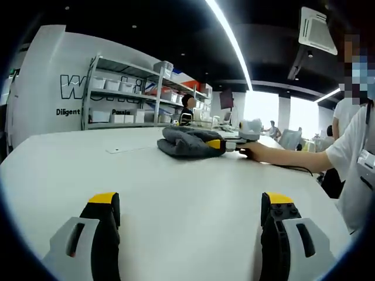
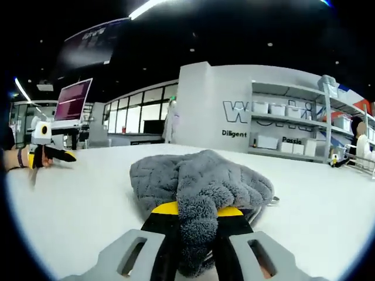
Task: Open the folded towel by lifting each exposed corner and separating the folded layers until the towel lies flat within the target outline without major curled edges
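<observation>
While the grey towel sits bunched in a soft heap on the white table, the right gripper has a fold of it pinched between its yellow-tipped jaws, fabric bulging out above and below the pads. That looks like the first corner lift just getting under way: nothing is spread yet, and no target outline can be made out on the tabletop. Next, I'd judge, that pinched edge needs drawing up and away from the heap so the layers peel apart instead of dragging the whole bundle along. Over in the left gripper view, the towel lies well across the table, its long axis running roughly side to side, with the right gripper at its right-hand end and the person's hand behind it. The left gripper waits low near the table, jaws wide apart and holding nothing. Shelving and a lettered wall stand behind.
</observation>
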